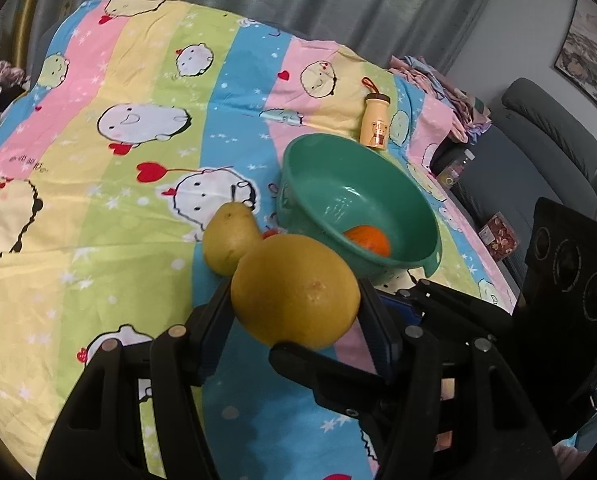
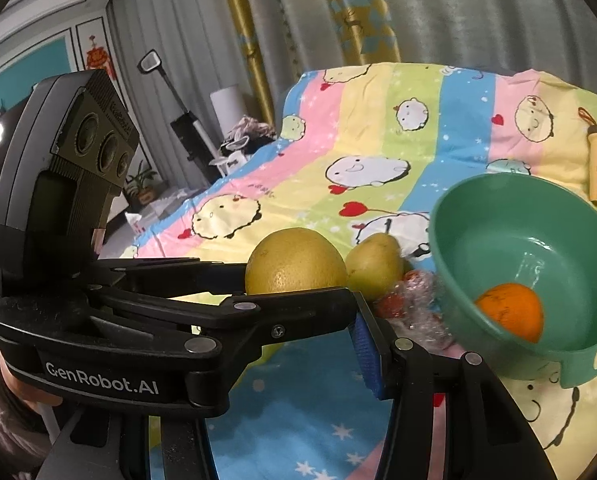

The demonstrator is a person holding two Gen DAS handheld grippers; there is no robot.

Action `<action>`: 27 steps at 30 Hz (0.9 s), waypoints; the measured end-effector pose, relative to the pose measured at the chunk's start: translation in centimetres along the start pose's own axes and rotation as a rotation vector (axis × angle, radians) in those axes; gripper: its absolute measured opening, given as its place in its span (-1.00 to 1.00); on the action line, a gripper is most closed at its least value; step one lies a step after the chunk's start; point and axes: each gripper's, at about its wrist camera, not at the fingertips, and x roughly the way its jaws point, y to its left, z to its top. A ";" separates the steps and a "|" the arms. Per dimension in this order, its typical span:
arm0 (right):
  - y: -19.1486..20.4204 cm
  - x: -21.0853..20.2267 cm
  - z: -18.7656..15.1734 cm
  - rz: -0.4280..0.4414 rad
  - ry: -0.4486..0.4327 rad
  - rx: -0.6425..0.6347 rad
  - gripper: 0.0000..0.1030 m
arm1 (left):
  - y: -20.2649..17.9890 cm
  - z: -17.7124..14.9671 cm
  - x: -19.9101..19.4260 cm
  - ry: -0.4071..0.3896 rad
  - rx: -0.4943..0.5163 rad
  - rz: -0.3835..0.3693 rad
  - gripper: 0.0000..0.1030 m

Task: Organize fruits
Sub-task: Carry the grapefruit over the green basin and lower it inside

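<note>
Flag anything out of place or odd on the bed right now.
Nothing spilled or damaged. The yellow bottle beyond the green bowl isn't fruit. The bowl holds only an orange; the pear and a plastic-wrapped red item lie outside. Left gripper clamps the grapefruit.

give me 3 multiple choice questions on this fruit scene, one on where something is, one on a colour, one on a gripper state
1. Where is the round orange fruit?
A. inside the green plastic bowl
B. on the cloth
C. in a gripper

2. What colour is the small bottle with a bear picture?
A. red
B. pale yellow
C. black

3. What is the left gripper doing?
A. open, empty
B. shut on the pear
C. shut on the large yellow round citrus

Answers: 1 A, it lies on the bowl's bottom; 2 B, its body is cream yellow; 3 C, both fingers press the citrus's sides.
</note>
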 end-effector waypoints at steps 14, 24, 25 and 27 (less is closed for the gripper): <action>-3.2 -2.7 0.7 -0.024 -0.081 0.041 0.02 | -3.5 2.4 1.7 -0.015 0.059 -0.015 0.15; -7.8 -4.7 1.2 -0.058 -0.126 0.149 0.02 | -6.6 5.1 5.2 0.039 0.129 -0.048 0.15; -8.2 -4.9 1.2 -0.063 -0.126 0.158 0.02 | -7.0 5.4 5.7 0.048 0.138 -0.051 0.15; -9.2 -5.2 1.2 -0.073 -0.128 0.183 0.02 | -7.5 5.7 6.6 0.064 0.147 -0.060 0.15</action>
